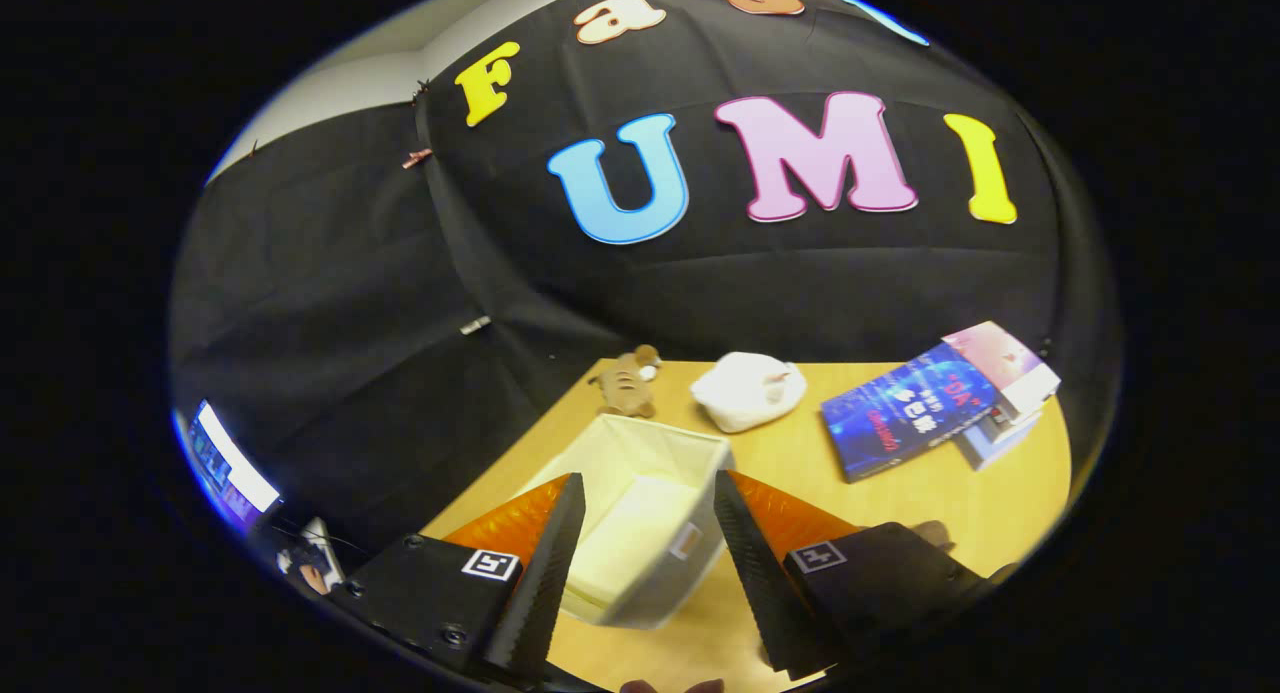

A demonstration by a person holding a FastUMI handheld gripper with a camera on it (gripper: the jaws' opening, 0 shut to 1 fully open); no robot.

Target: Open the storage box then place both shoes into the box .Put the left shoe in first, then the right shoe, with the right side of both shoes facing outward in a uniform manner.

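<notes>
A cream fabric storage box [690, 453] stands open on the wooden table [900, 513], its hollow showing and nothing visible inside it. My gripper [645, 493] hovers above the box's near side, tilted, with the fingers spread wide and nothing between them. The box lies just ahead of and between the fingertips. A dark shape [935, 531] peeks out behind the right finger; I cannot tell what it is.
Beyond the box lie a small brown plush toy [625, 381] and a white soft bundle [748, 390]. A blue book [908, 410] and a pink-and-white book or box [1005, 368] rest further right. The table's left edge runs beside the box, with black cloth behind.
</notes>
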